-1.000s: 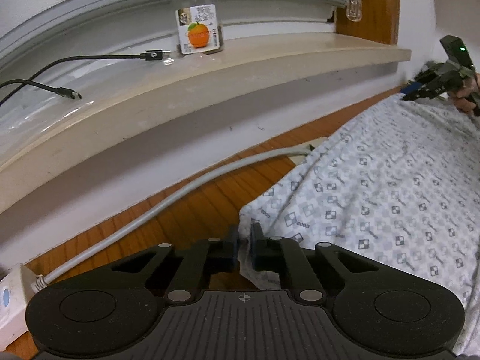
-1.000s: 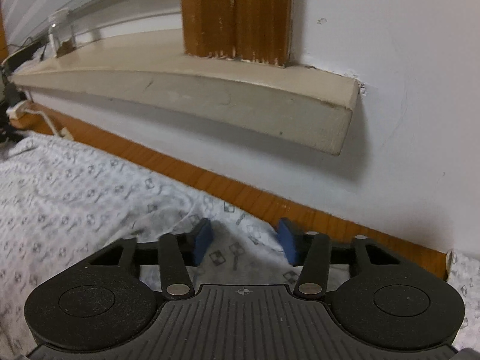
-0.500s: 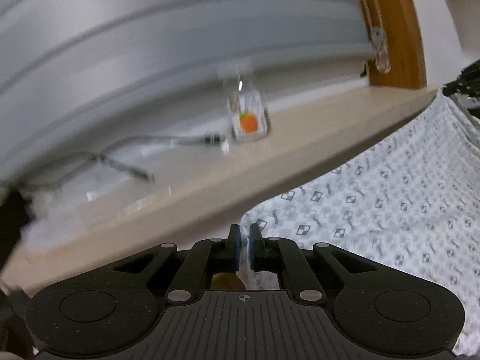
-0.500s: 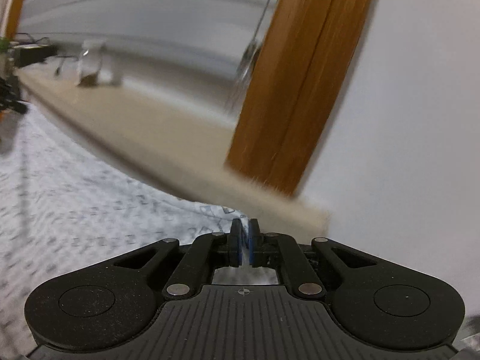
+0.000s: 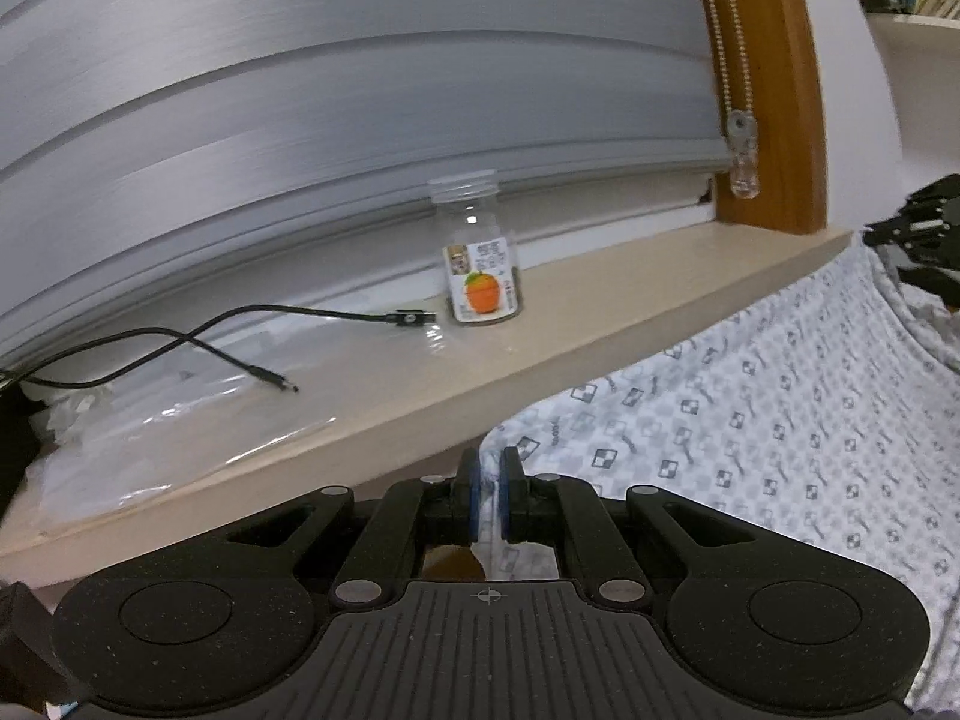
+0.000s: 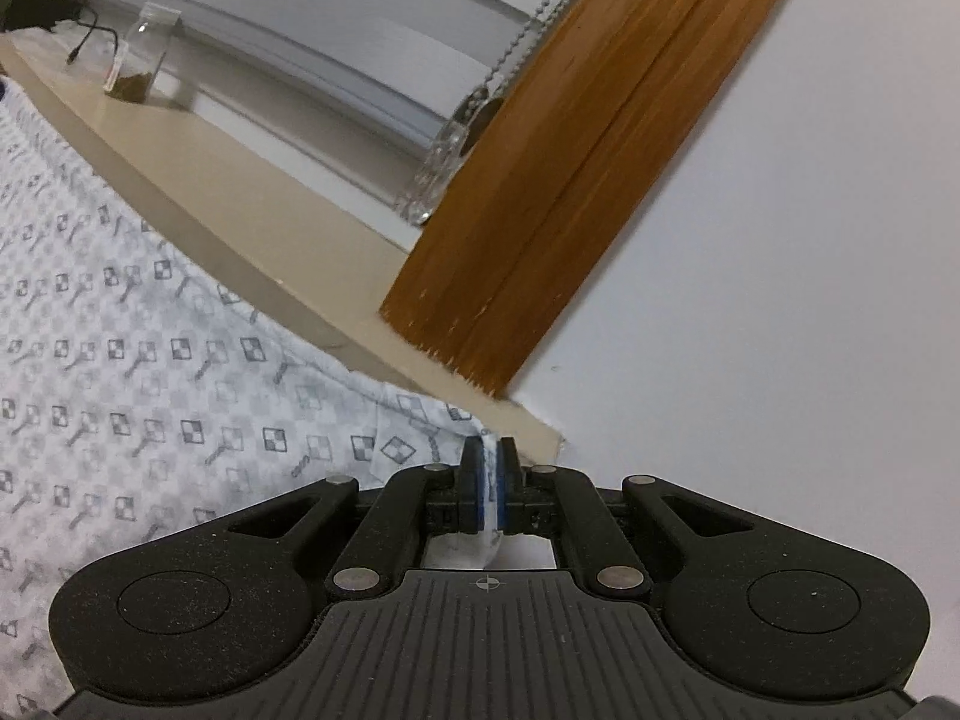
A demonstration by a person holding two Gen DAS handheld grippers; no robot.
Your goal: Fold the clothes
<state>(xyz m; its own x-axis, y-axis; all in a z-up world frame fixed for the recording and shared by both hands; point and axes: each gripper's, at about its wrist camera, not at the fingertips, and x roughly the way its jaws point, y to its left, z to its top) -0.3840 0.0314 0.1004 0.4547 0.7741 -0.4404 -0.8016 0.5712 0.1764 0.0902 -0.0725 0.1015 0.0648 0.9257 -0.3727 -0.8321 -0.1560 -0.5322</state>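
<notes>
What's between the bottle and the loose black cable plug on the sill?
In the left wrist view, a second cable plug lies just left of the bottle; from there to the loose plug, bare sill.

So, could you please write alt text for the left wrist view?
The left gripper is shut on a corner of a patterned garment, lifted before a windowsill holding a jar and cable.

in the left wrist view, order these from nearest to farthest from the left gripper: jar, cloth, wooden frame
1. cloth: pinched in the left gripper, spreading right.
2. jar: on the sill, straight ahead.
3. wooden frame: upper right, at the sill's far end.
</notes>
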